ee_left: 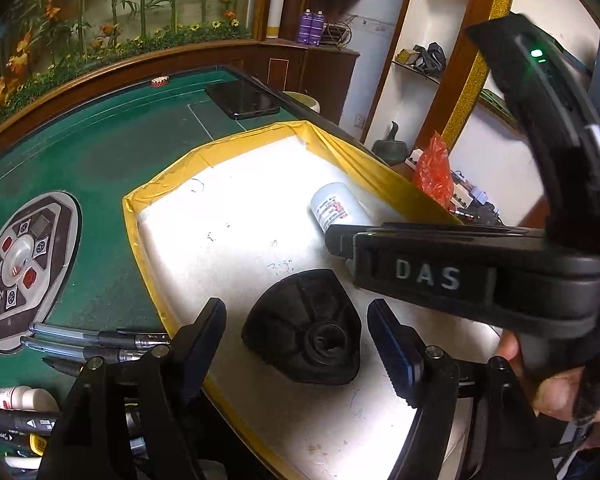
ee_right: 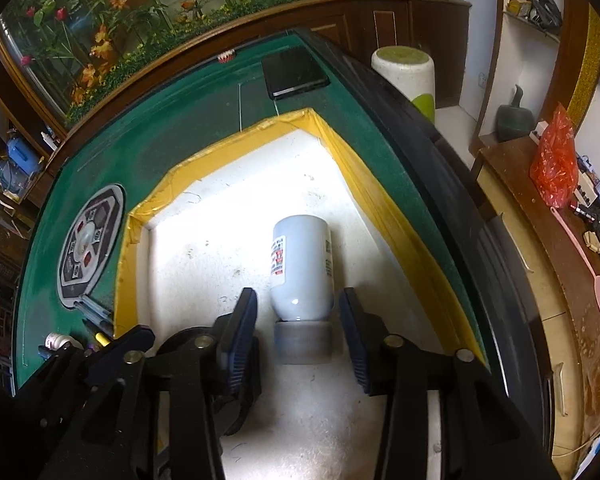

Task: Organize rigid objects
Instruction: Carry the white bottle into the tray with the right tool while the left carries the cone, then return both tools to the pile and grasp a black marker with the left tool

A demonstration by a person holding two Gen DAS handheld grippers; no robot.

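Note:
A white tray with yellow taped rim (ee_left: 160, 184) (ee_right: 156, 200) lies on the green table. In it a black ribbed plastic part (ee_left: 304, 328) sits between the fingers of my open left gripper (ee_left: 296, 320), untouched. A white bottle with a grey cap (ee_right: 302, 268) lies on its side in the tray; it also shows in the left wrist view (ee_left: 336, 208). My open right gripper (ee_right: 298, 320) straddles its cap end, pads apart from it. The right gripper's body (ee_left: 460, 276) crosses the left wrist view.
Pens and markers (ee_left: 96, 340) and a small white bottle (ee_left: 20, 398) lie on the green felt (ee_left: 100, 160) left of the tray. A black phone (ee_left: 242, 98) (ee_right: 296, 72) lies beyond it. The table's control panel (ee_left: 20, 264) is at left. The table edge (ee_right: 440, 160) runs along the right.

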